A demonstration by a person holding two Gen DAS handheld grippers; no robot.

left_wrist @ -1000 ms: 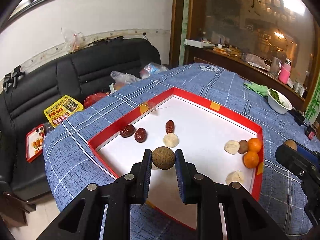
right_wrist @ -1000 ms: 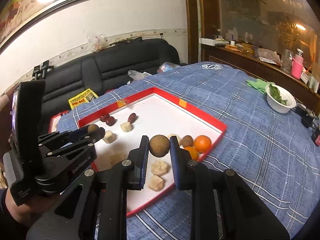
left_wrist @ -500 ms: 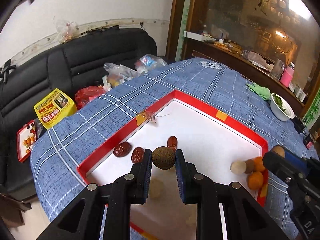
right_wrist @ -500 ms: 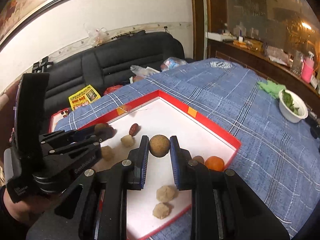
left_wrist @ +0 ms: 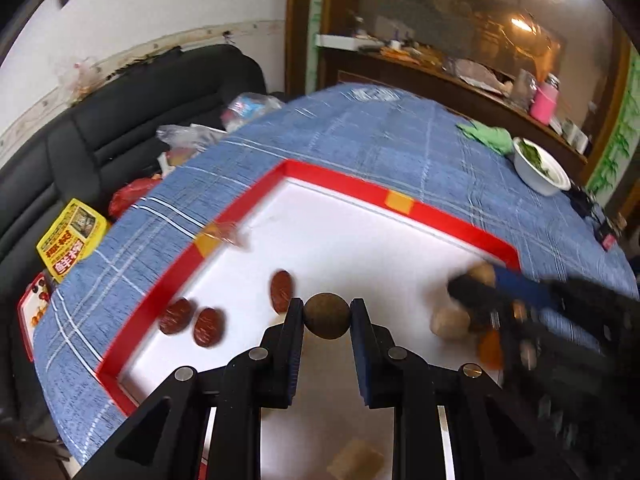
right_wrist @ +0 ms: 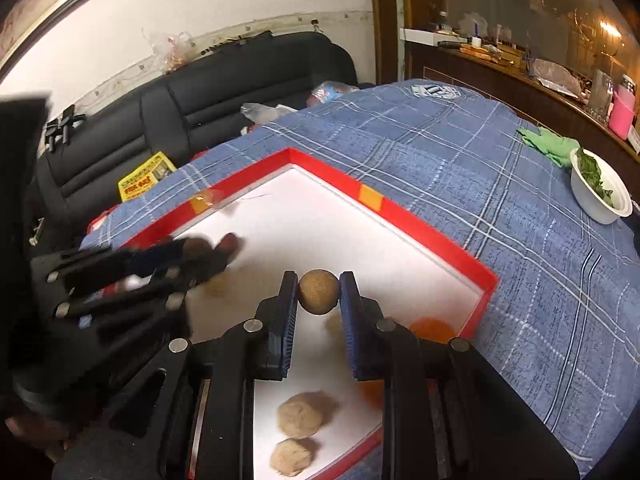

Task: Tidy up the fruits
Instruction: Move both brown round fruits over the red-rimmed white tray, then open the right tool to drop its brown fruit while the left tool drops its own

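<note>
Both tongs (left_wrist: 326,312) (right_wrist: 319,286) gripping round fruits (left_wrist: 326,316), above tray (left_wrist: 460,232)

A white bowl of greens (right_wrist: 600,192) and green cloth (right_wrist: 550,146) lie on the blue plaid tablecloth (right_wrist: 460,152).

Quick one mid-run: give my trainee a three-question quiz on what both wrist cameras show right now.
1. True or false: the left gripper holds nothing.
2. How many dark red dates lie on the tray in the left wrist view?
A. one
B. three
C. five
3. Fill in: the right gripper has its jaws shut on a ____ brown fruit.

Key:
1. False; its jaws are shut on a round brown fruit.
2. B.
3. Round.
</note>
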